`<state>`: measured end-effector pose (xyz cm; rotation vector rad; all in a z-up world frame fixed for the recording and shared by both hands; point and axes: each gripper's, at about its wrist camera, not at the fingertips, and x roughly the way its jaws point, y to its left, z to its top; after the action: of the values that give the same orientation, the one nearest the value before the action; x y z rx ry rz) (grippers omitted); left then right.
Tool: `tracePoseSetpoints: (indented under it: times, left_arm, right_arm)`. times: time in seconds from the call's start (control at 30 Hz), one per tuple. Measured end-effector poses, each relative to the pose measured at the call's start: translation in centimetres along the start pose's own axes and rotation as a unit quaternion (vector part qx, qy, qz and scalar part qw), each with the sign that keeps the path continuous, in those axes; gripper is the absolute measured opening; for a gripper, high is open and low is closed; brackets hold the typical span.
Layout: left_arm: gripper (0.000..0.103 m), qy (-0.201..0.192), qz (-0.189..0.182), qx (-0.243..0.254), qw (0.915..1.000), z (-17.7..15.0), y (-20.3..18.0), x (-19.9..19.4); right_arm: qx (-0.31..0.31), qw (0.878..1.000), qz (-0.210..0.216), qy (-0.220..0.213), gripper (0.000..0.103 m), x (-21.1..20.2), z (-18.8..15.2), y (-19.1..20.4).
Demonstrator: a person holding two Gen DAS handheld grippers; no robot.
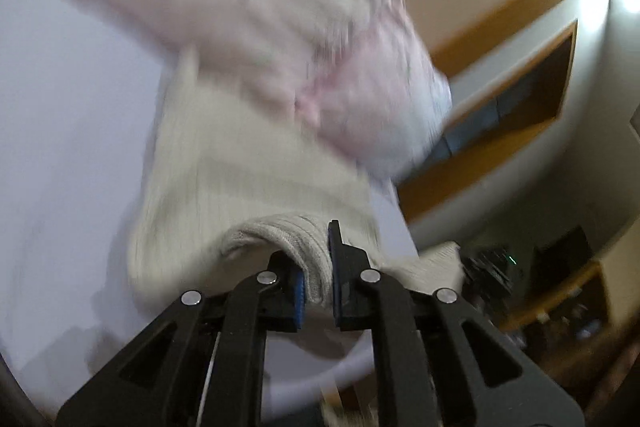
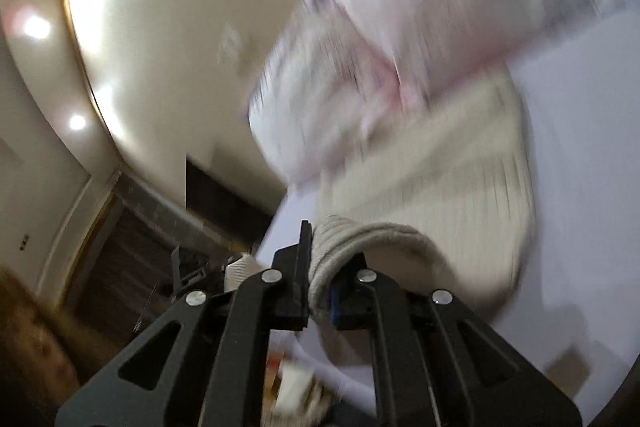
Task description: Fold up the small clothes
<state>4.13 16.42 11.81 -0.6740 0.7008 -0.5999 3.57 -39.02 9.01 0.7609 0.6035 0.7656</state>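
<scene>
A cream ribbed knit garment (image 1: 248, 163) lies stretched over a white table (image 1: 60, 131). My left gripper (image 1: 317, 279) is shut on one corner of its near edge. My right gripper (image 2: 320, 283) is shut on the other corner of the same cream garment (image 2: 432, 171), which bunches between the fingers. Both views are blurred by motion. A pile of pale pink and white clothes (image 1: 256, 19) sits at the garment's far end, and it also shows in the right wrist view (image 2: 400, 39).
The white table (image 2: 584, 155) fills the right of the right wrist view. Cream walls and wooden trim (image 1: 512, 39) lie beyond the table. Dark furniture (image 2: 224, 199) and clutter stand below the table edge.
</scene>
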Motion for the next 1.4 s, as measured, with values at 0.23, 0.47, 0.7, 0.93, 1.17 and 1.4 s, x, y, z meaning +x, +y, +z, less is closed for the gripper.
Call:
tracePoseSetpoints:
  times: [0.23,0.47,0.7,0.93,1.17,1.4]
  left_arm:
    - [0.011,-0.024,0.118,-0.035,0.9921,10.5,4.6,12.9]
    - [0.08,-0.017,0.119,-0.057,0.991,11.0,6.9,10.6]
    - [0.073,0.049,0.176,-0.051,0.9819,9.4,9.4,10.9]
    - [0.046,0.061,0.213,-0.037,0.9744,7.5,10.3,13.9]
    - [0.017,0.045,0.073,-0.118,0.9893,7.7,4.6,15.4]
    - [0.019,0.105,-0.138,-0.112,0.9785,5.4,-8.1,27.6]
  right_arm:
    - [0.066,0.982,-0.172,-0.052,0.028,11.5,9.2,-8.3]
    - [0.042,0.952,-0.294,-0.079,0.092,10.8,8.2,-8.8]
    - [0.023,0.969,-0.241,-0.054,0.092,10.2,7.3,-6.9]
    - [0.011,0.973,-0.226,-0.035,0.092,9.6,5.3,-6.5]
    - [-0.01,0.967,-0.246,-0.062,0.092,5.8,4.6,-6.3]
    - [0.0,0.95,-0.284,-0.128,0.092,0.9,4.5,-7.1]
